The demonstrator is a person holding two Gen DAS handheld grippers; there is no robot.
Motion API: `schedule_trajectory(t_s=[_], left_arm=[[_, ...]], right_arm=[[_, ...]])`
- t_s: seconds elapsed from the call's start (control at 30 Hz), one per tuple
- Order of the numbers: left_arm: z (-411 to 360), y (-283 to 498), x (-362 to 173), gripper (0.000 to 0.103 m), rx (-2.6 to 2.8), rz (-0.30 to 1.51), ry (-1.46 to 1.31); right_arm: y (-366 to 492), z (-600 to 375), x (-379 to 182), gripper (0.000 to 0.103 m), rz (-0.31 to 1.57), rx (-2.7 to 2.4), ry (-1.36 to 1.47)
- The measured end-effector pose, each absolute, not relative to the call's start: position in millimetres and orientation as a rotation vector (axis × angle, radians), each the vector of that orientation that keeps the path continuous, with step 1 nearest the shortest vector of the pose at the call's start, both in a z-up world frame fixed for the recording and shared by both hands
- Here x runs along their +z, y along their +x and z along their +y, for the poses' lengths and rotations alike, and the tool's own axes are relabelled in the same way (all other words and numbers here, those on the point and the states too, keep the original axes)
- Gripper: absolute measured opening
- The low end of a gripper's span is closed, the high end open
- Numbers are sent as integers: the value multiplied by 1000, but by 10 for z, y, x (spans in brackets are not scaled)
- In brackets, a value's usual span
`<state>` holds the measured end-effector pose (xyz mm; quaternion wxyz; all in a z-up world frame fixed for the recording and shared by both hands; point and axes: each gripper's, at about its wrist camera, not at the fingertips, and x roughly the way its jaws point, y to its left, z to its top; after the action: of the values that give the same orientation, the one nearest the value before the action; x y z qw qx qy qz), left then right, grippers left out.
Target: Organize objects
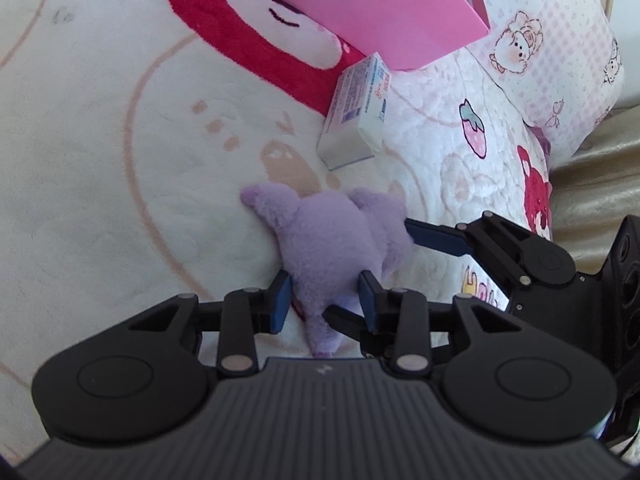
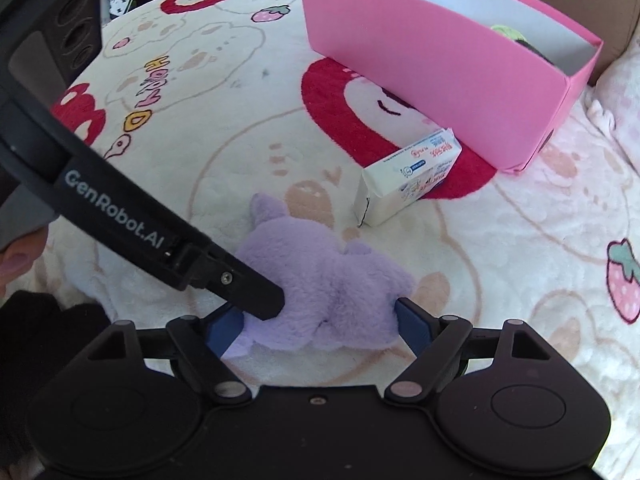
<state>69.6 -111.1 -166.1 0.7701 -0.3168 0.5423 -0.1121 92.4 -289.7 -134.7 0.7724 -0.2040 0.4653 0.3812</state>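
A purple plush toy [image 1: 328, 236] [image 2: 320, 276] lies on the cartoon-print blanket. My left gripper [image 1: 324, 298] is shut on its lower end, both blue pads pressed into the fur. My right gripper [image 2: 318, 320] stands wide astride the toy's body, its pads at the edges of the fur without squeezing it. In the left wrist view one of its blue pads [image 1: 436, 237] touches the toy's right side. One of the left gripper's black fingers [image 2: 256, 298] crosses the right wrist view from the left. Beyond the toy lies a white carton [image 1: 356, 112] [image 2: 408, 176], leaning against a pink open box [image 1: 360, 8] [image 2: 440, 80].
Inside the pink box sits a green and dark item [image 2: 508, 34]. A pink-checked pillow [image 1: 560, 60] lies right of the box. A hand [image 2: 16, 260] holds the left gripper at the left edge, with black fabric [image 2: 40, 320] below it.
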Motion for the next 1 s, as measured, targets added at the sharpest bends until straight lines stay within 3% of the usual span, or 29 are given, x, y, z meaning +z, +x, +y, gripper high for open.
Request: schedule_trajectory(t_s=[0.47, 1.0], left_arm=[[-1063, 640, -1638, 35, -276, 1072, -668], [-984, 498, -1464, 35, -263, 1072, -575]], right_arm=[[769, -2826, -1488, 89, 979, 602, -219], [527, -2532, -1415, 87, 934, 516, -291]])
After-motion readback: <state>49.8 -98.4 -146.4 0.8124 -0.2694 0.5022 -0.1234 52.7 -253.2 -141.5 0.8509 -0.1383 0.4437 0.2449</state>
